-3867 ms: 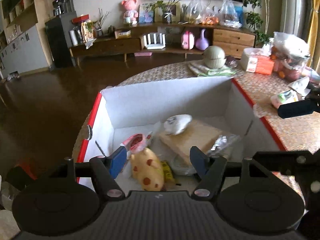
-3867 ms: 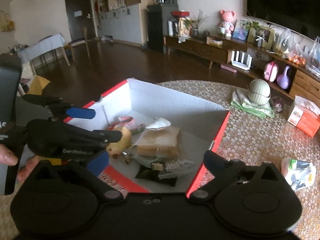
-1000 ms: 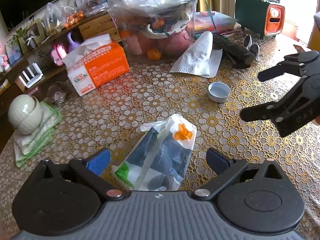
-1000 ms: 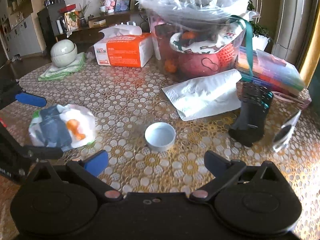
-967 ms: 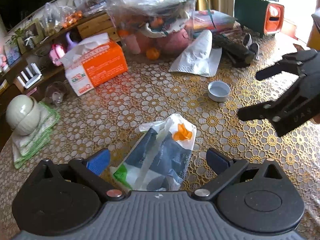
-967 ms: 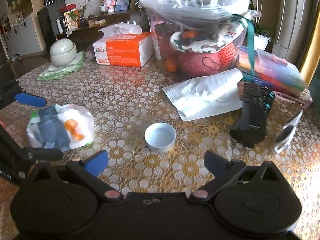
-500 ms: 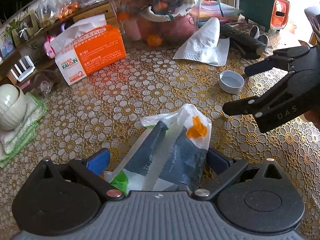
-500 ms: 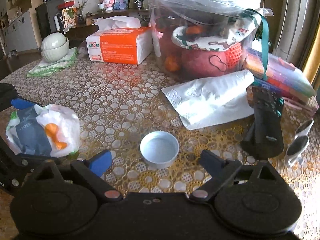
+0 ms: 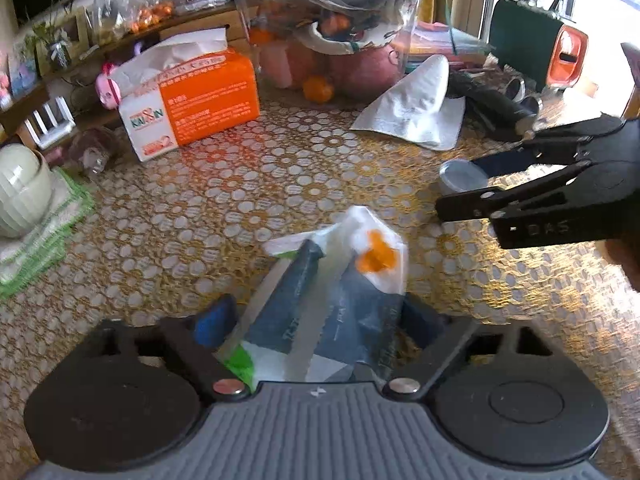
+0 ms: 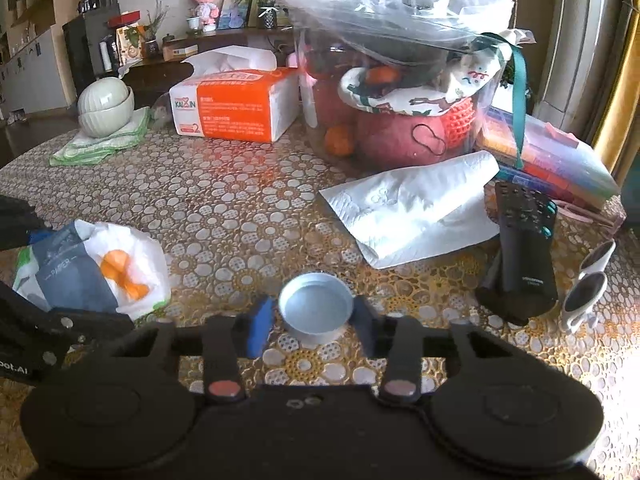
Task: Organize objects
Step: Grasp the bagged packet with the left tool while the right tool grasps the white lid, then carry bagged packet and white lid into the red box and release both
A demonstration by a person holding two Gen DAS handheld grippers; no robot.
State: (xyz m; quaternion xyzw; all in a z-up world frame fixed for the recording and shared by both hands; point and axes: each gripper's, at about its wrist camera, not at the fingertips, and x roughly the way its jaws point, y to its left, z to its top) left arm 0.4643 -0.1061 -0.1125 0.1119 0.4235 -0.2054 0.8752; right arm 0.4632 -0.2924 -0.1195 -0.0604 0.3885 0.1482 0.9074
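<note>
A crinkly white, grey and orange tissue packet (image 9: 340, 296) lies near on the gold flowery table. A small round white cap (image 10: 316, 312), open side up, sits to its right.

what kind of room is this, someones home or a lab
Most likely a lived-in home living or dining room: a lace-patterned tablecloth, an orange tissue pack, and a wooden sideboard holding plants and a pink toy.

Both cameras ride low and close over the gold lace-patterned tabletop (image 9: 248, 184), each looking forward and downward along its own fingers toward the cluttered far edge. Both views share the orange-and-white tissue box (image 9: 192, 100) (image 10: 236, 106), the crumpled white-and-grey plastic packet (image 9: 332, 304) (image 10: 92, 268) and the small white round cap (image 9: 460, 176) (image 10: 316, 312).
</note>
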